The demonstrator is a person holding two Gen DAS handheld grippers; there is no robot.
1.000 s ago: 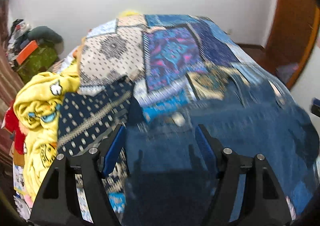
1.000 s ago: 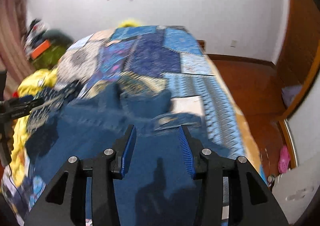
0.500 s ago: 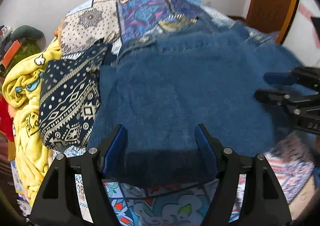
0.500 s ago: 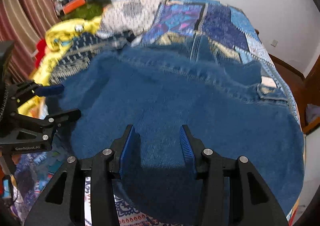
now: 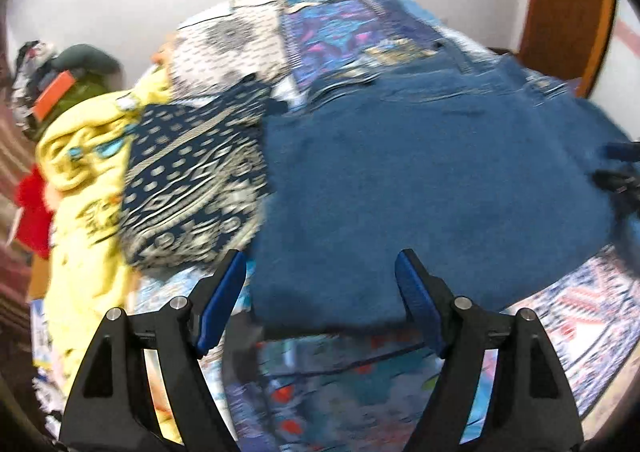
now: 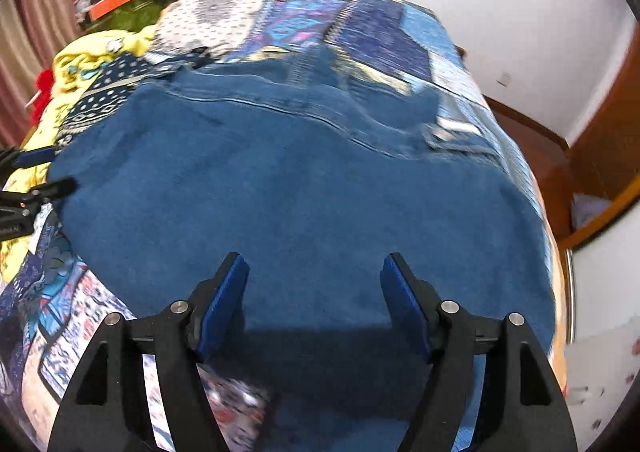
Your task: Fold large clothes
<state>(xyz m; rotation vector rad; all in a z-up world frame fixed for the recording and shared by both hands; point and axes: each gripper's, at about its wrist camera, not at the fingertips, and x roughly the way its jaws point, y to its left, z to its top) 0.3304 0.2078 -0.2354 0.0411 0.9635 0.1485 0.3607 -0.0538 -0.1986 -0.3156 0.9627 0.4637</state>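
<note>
blue denim garment [image 5: 420, 180] [image 6: 304, 188]: spread flat across patchwork bedspread [image 5: 332, 28] [image 6: 376, 28], near edge toward both cameras. left gripper [image 5: 320, 284]: jaws wide apart, holding nothing, above the garment's near left corner. right gripper [image 6: 314, 284]: jaws wide apart, empty, over the garment's near edge. navy patterned cloth [image 5: 192, 188] [image 6: 96, 96]: just beside the denim's left side. yellow printed blanket [image 5: 84, 180] [image 6: 80, 56]: heaped further left. red item [image 5: 34, 212]: at bed's left edge.
</note>
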